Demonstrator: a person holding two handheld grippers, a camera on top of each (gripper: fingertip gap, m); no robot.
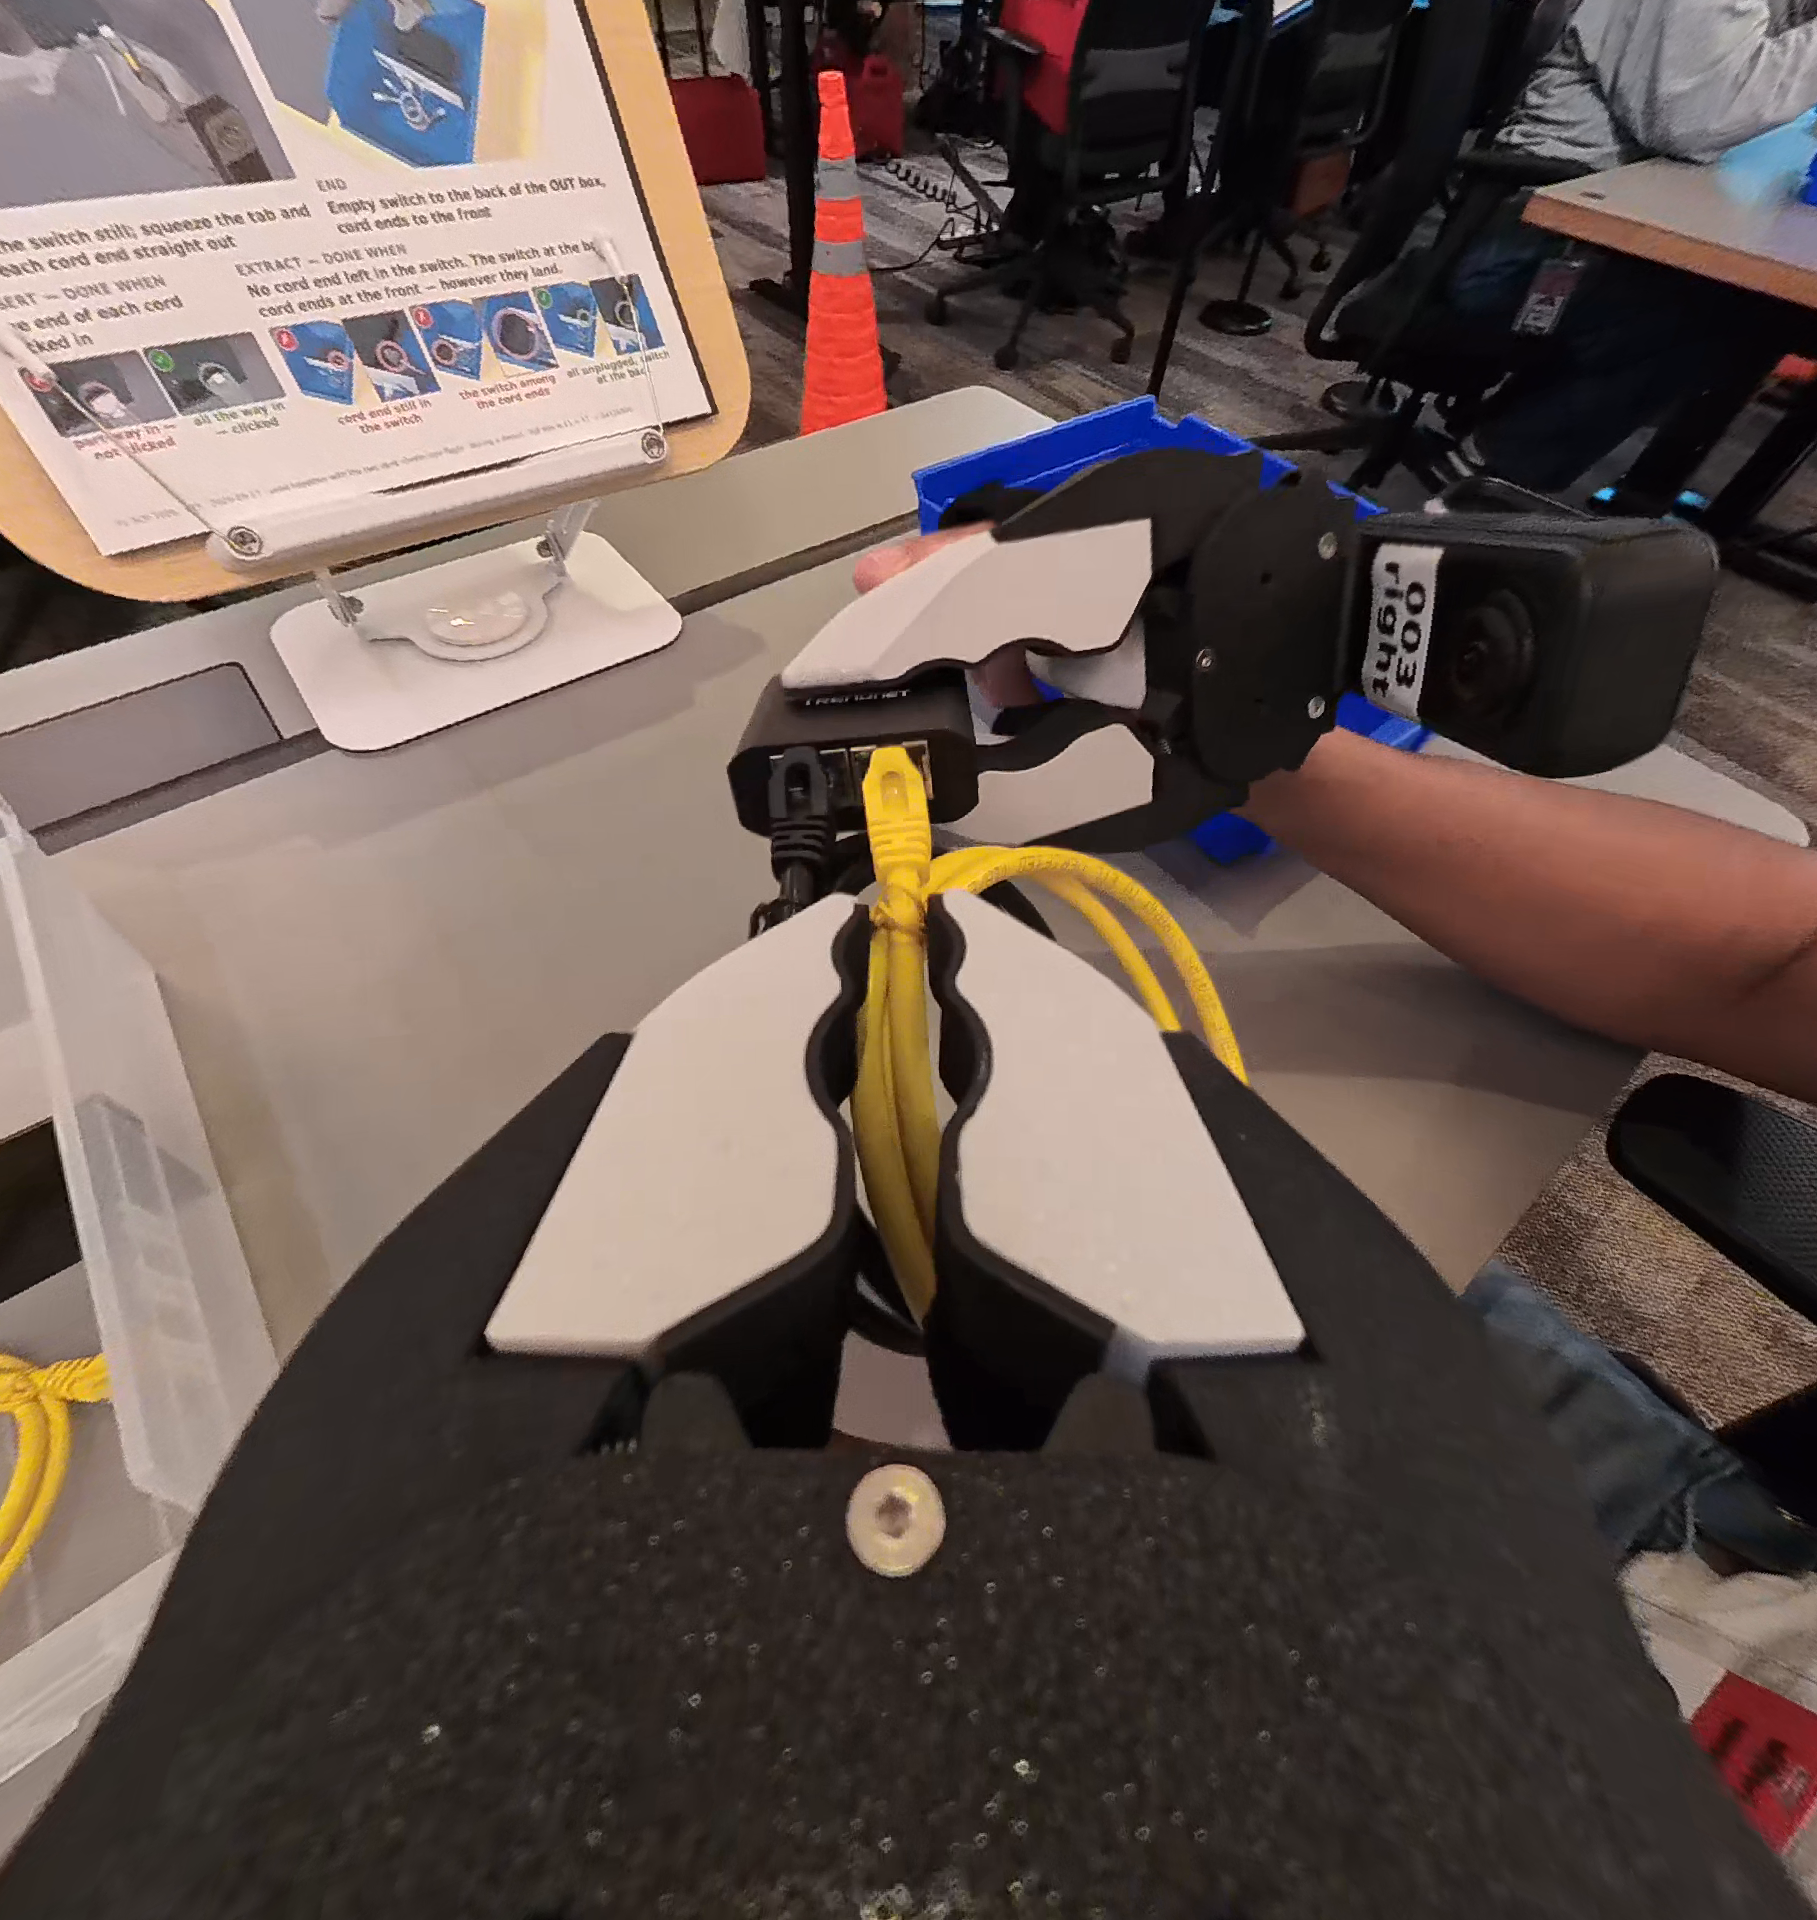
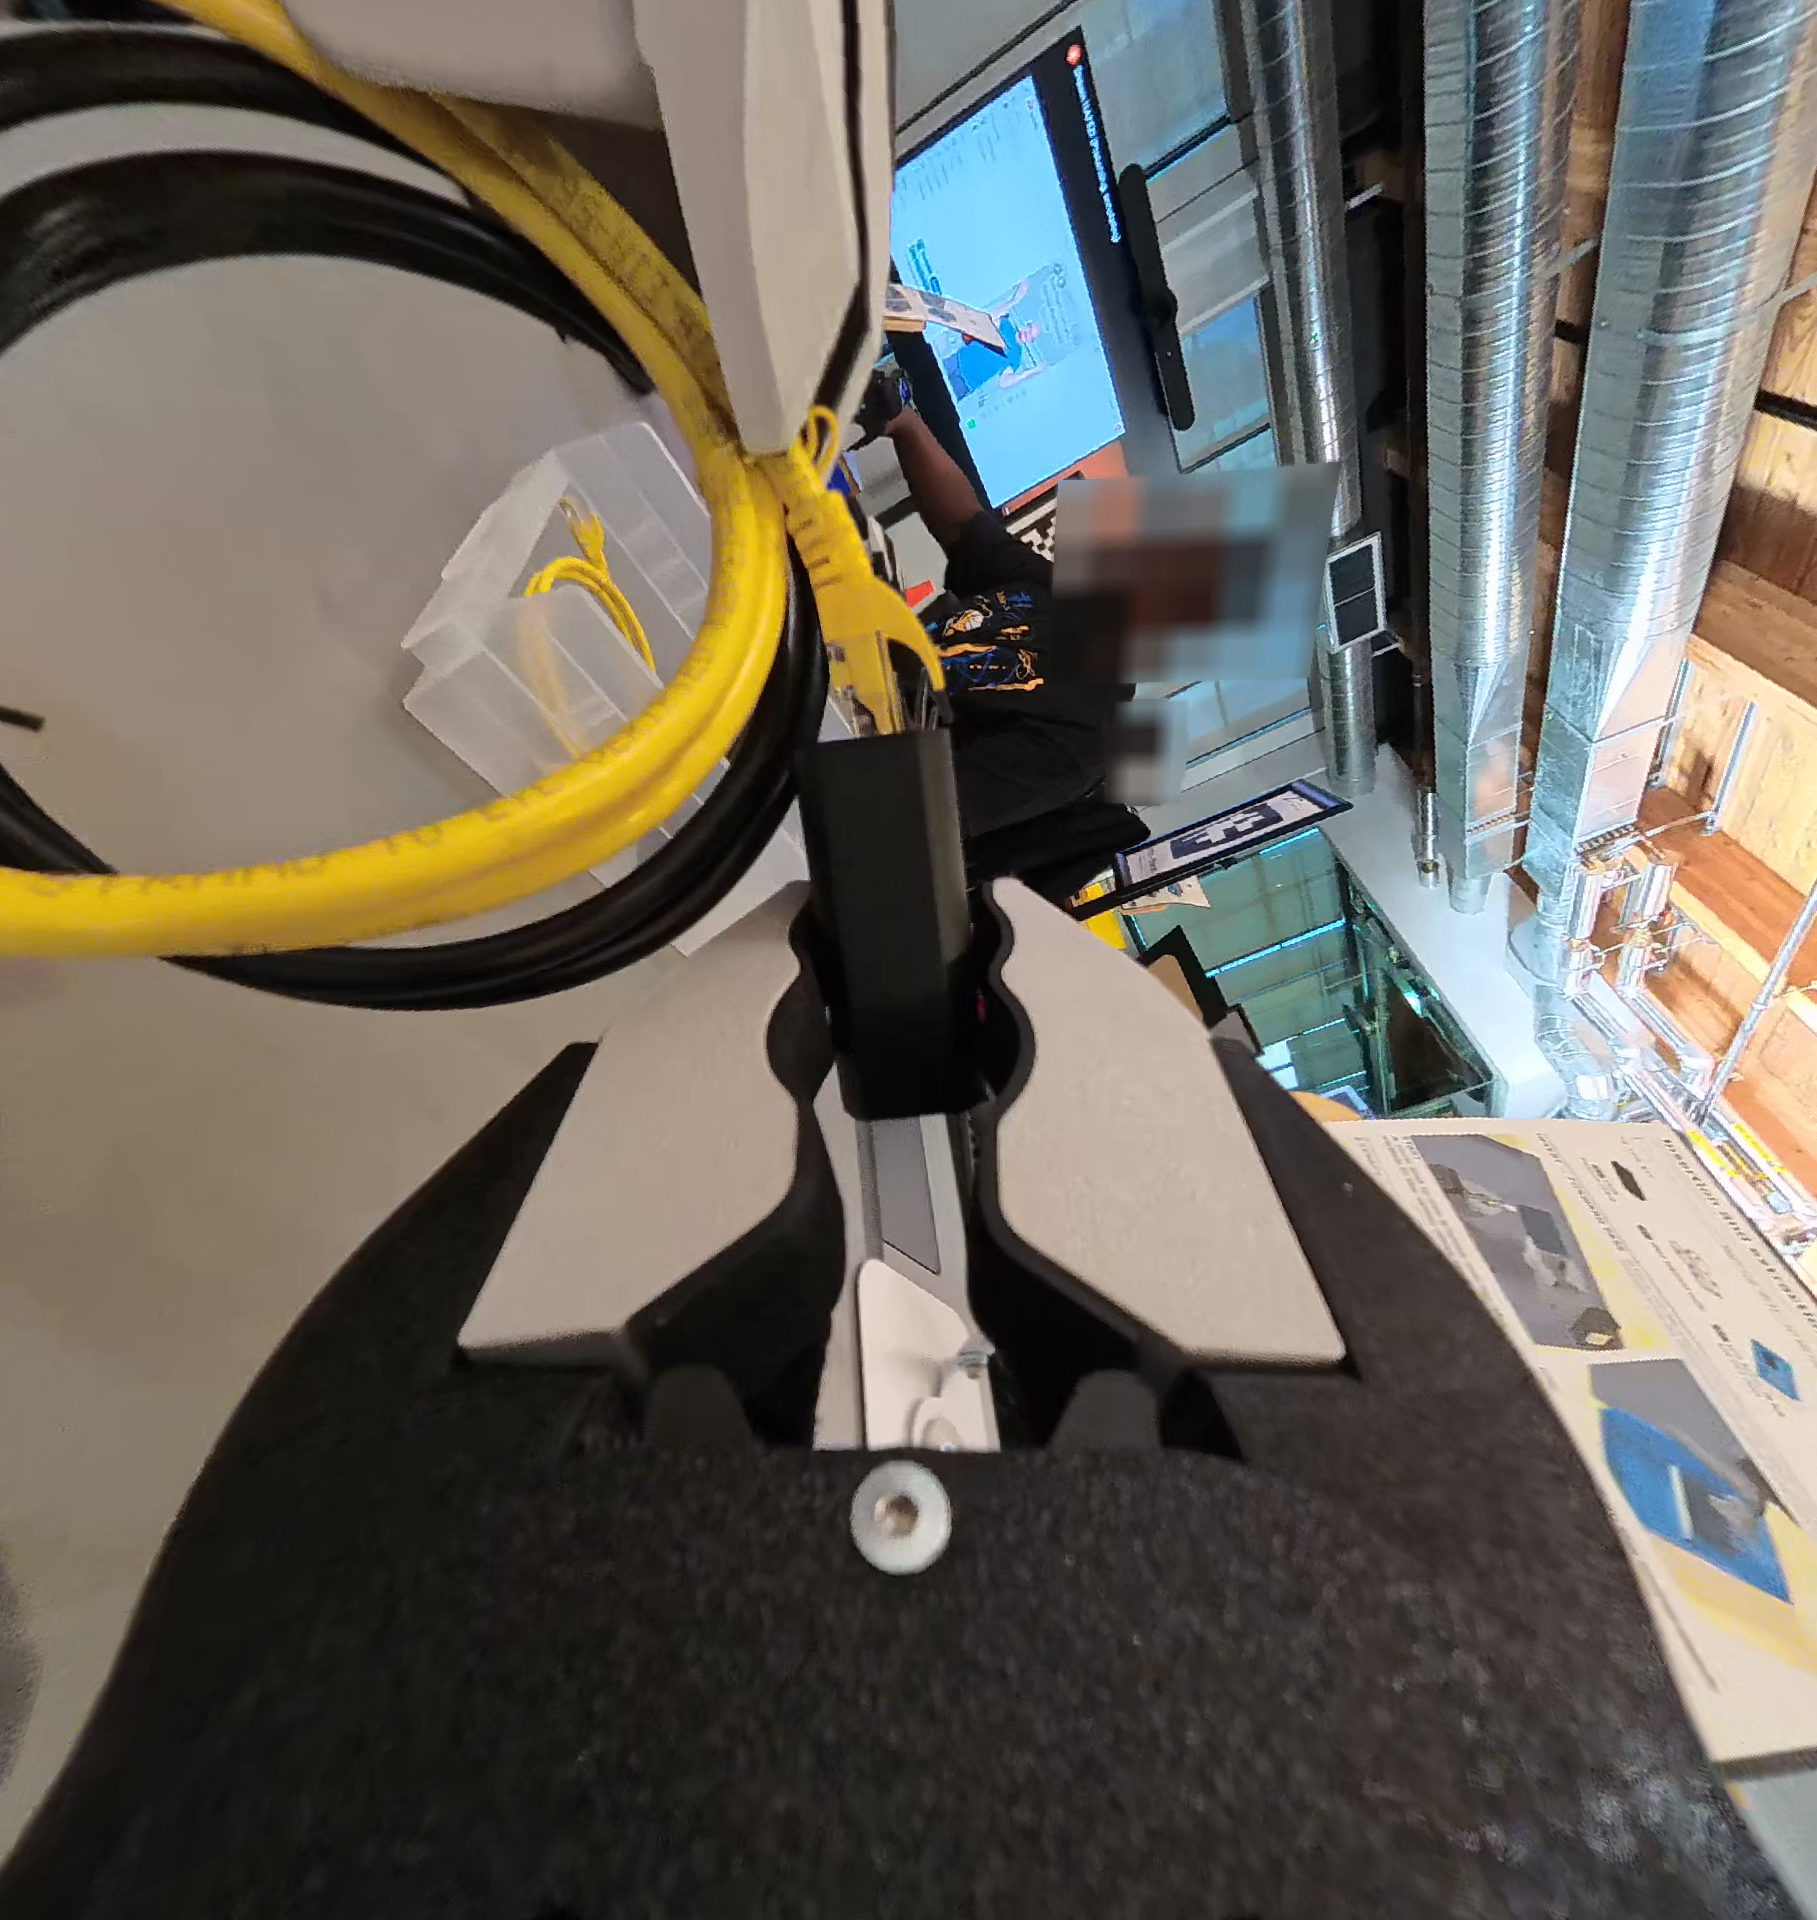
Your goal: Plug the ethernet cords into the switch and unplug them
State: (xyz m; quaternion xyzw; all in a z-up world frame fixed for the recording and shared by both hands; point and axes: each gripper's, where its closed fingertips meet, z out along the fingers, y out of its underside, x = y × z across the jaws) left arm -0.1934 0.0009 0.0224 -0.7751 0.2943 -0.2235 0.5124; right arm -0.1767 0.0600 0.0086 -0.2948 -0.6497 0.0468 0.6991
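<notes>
My left gripper [image 1: 896, 920] is shut on the bundled yellow ethernet cord [image 1: 896, 1039], just behind its plug. The yellow plug [image 1: 891, 810] sits in a port of the black switch [image 1: 852, 727]. A black cord's plug [image 1: 798, 805] sits in the port to its left. My right gripper [image 2: 899, 935] is shut on the black switch [image 2: 888, 914] and holds it above the grey table [image 1: 416, 935]. It also shows in the left wrist view [image 1: 883, 717], clamping the switch from the right. In the right wrist view the yellow cord [image 2: 571, 821] and the black cord [image 2: 571, 935] loop to the left.
A clear plastic bin [image 1: 73, 1091] with another yellow cord [image 1: 10, 1475] stands at the left. A blue bin [image 1: 1091, 447] sits behind the right gripper. An instruction sheet on a stand [image 1: 312, 312] is at the back left. An orange cone [image 1: 839, 291] stands on the floor.
</notes>
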